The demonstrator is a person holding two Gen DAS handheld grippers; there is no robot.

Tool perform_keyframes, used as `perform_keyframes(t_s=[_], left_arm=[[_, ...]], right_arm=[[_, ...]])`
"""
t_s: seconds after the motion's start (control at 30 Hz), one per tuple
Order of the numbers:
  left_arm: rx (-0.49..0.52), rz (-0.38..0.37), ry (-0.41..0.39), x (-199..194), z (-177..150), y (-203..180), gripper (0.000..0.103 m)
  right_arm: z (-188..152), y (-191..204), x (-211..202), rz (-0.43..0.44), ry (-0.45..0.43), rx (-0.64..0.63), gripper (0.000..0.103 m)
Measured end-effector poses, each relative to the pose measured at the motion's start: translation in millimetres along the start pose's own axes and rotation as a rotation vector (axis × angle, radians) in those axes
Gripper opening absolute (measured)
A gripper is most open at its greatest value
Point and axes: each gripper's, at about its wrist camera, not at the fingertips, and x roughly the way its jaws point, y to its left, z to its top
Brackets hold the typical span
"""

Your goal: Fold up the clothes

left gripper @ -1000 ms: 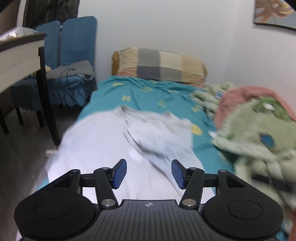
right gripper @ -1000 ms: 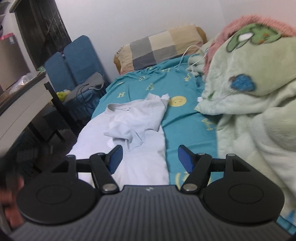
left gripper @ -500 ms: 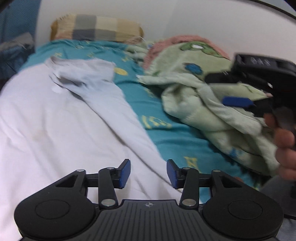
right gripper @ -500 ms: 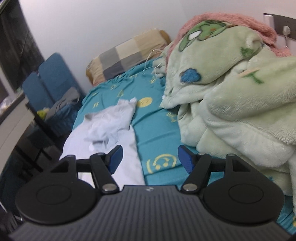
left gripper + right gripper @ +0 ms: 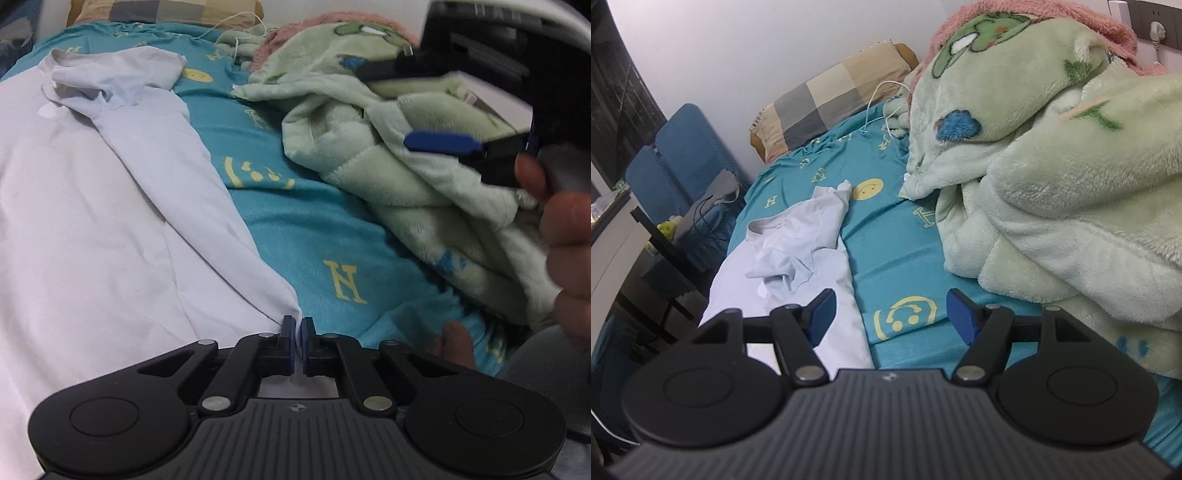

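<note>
White T-shirt [image 5: 110, 206] lies flat on the left half of the bed [image 5: 332, 236], teal sheet, one sleeve folded in over the chest. Left gripper [image 5: 298, 332] sits at the shirt's near right hem corner, jaws pressed together pinching that corner. Right gripper [image 5: 890, 314] is above the sheet just right of the shirt, jaws spread, holding nothing. Green fleece blanket [image 5: 1052, 177] is heaped at far right.

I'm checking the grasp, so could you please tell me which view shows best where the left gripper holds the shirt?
The left wrist view: the left gripper has its jaws shut on the white shirt's bottom corner. The right wrist view shows the shirt but not that corner or gripper.
</note>
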Motion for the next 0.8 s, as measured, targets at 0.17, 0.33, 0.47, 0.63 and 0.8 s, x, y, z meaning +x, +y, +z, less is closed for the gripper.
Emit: perform_keyframes(t_s=[0.17,0.33,0.47,0.63,0.8], left_arm=[[-0.21,-0.156,-0.022,-62,24,38,0.003],[-0.369,-0.179,0.014,-106,43,109,0.003],[-0.37,0.057,0.067,-106,44,150,0.003],[-0.301,0.15,0.026,-108,42,137,0.003],[-0.229,0.211,-0.03,-110,40,118,0.028]], right_arm=[[0,-7,5,-0.022,0.021,0.029,0.068],[0,-6,16,-0.029,0.058,0.036,0.068],[-2,-2,22,0.002,0.093,0.036,0.068],[-5,0,25,0.01,0.118,0.036,0.068],[-4,0,25,0.024,0.121,0.041,0.068]])
